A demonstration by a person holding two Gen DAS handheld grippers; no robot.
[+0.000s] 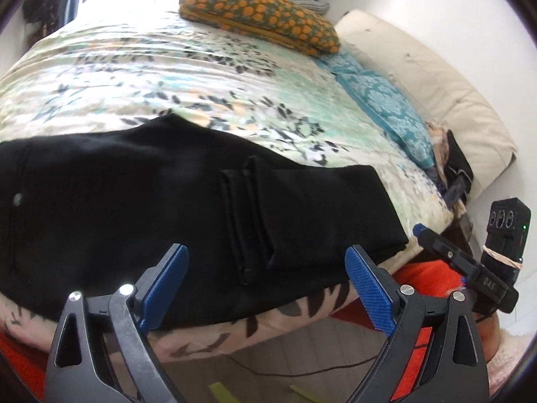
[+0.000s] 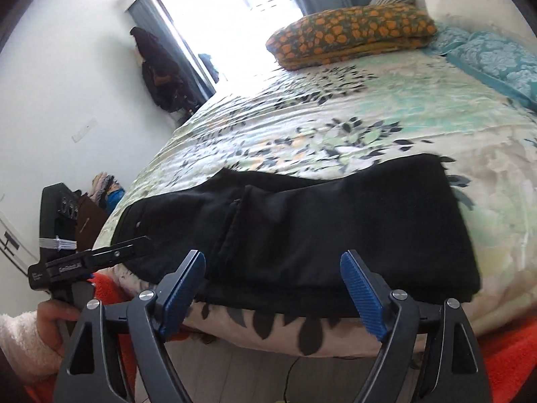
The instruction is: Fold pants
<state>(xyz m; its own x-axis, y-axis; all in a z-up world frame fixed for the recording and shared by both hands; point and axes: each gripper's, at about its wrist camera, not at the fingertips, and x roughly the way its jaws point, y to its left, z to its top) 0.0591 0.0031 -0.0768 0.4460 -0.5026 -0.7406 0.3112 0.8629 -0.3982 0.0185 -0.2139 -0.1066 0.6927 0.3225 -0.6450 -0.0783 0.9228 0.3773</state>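
Black pants lie folded in a flat bundle at the near edge of the bed, with a hem seam across the top layer; they also show in the right wrist view. My left gripper is open and empty, its blue pads just in front of the bundle's near edge. My right gripper is open and empty, also at the near edge of the bundle. Each gripper shows from the side in the other's view, the right one and the left one.
The bed has a floral cover. An orange-flowered folded blanket and a teal pillow lie at the far end, by a cream headboard. A bright doorway is at the far left. Orange cloth and wood floor lie below.
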